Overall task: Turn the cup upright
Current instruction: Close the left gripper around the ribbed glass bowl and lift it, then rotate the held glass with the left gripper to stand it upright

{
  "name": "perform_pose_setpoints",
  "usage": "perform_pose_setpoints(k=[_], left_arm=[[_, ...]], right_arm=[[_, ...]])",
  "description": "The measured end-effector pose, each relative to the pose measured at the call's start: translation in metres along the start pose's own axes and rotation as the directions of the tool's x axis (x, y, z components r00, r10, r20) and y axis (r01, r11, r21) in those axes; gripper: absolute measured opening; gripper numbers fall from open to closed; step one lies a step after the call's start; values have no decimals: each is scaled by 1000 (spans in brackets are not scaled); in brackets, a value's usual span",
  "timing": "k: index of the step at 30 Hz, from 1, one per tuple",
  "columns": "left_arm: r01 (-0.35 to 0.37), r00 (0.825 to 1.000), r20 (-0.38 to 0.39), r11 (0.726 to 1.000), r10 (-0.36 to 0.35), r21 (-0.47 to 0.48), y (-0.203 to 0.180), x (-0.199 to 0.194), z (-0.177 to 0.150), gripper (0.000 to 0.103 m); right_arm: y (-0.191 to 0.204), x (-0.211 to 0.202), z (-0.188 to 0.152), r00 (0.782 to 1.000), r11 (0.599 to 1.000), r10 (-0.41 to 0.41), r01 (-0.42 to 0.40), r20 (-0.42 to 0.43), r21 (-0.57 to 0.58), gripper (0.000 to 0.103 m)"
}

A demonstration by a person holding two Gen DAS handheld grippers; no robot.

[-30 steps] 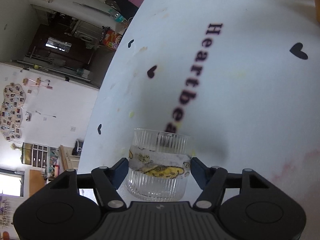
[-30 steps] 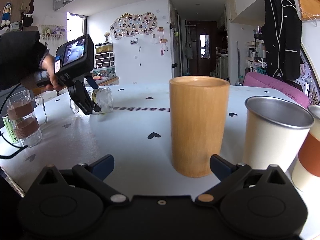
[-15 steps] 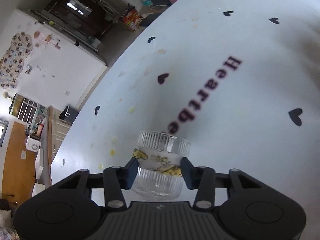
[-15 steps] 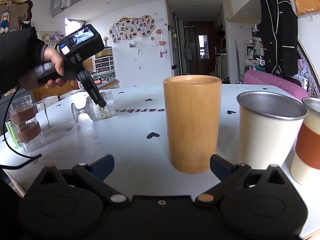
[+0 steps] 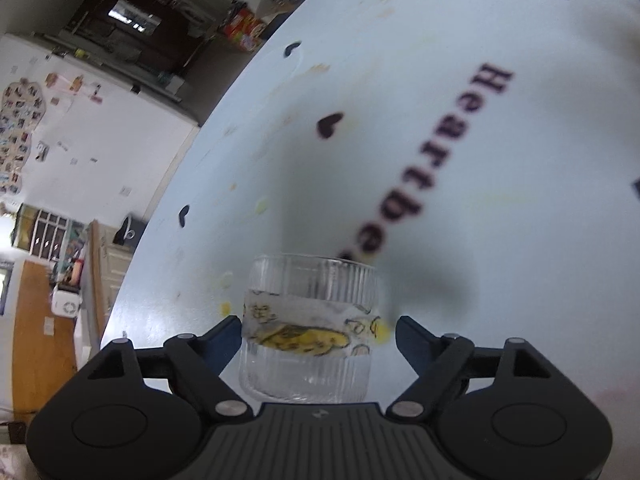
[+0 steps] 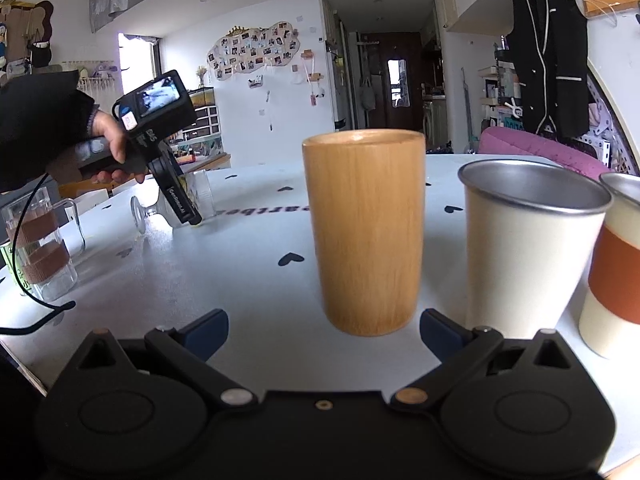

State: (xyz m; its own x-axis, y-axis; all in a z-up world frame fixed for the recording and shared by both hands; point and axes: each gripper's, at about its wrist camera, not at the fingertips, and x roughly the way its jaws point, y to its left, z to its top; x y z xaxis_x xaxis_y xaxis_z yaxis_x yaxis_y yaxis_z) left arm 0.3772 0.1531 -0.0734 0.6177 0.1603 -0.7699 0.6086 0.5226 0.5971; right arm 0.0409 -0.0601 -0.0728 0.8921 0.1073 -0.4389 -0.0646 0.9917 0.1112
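Note:
A ribbed clear glass cup with a yellow cartoon band lies on its side on the white table. In the right wrist view the cup has its foot pointing left and its mouth pointing right. My left gripper straddles the cup and is open: the left finger is at the glass and the right finger stands clear of it. A hand holds this left gripper in the right wrist view. My right gripper is open and holds nothing, low over the near table edge.
A wooden cup stands upright just ahead of my right gripper. To its right are a cream metal cup and an orange-banded cup. A glass mug with a brown band stands at the left edge. A black cable trails there.
Half a second ago the left jaws were shut on the glass cup; now they have spread apart. The left gripper has dropped lower toward the table. The right gripper barely moved.

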Motion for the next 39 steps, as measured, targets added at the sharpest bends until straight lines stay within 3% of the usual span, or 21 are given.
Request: perform_pose_setpoints(k=[5,12,16,25,29,33,36,39], left_arm=[[-61,998,-17,998,60,-17,3,12,1,75],[-105,994,-16,993,105,-53,-2,6,-3,75],[-70,997,-41,988,65,-141,-8,-8,-7,75],[109,993,0,945,-115,-307,-40,-59,-14,75],[191,981,55,902,-184,-388,-53,-79,-22,75],[268,963,116,854,-241,-447,-63,-92,-29,75],[287,958,155,828,-242,-482,-68,-98,-36,75],[323,946,183,780,-267,-535,-64,-98,-41,75]], right_arm=[[-5,4,0,1000,1000,-8,8,-8,12,103],[-6,5,1,1000,1000,4,-4,-7,16,103],[-8,3,3,1000,1000,16,-16,4,19,103],[-12,-6,-1,997,997,67,-67,29,25,98],[-13,-9,0,994,994,102,-103,40,34,89],[-5,-9,9,979,979,200,-202,50,35,76],[-3,4,22,947,941,321,-321,25,106,65],[-6,28,33,902,871,432,-414,-10,263,60]])
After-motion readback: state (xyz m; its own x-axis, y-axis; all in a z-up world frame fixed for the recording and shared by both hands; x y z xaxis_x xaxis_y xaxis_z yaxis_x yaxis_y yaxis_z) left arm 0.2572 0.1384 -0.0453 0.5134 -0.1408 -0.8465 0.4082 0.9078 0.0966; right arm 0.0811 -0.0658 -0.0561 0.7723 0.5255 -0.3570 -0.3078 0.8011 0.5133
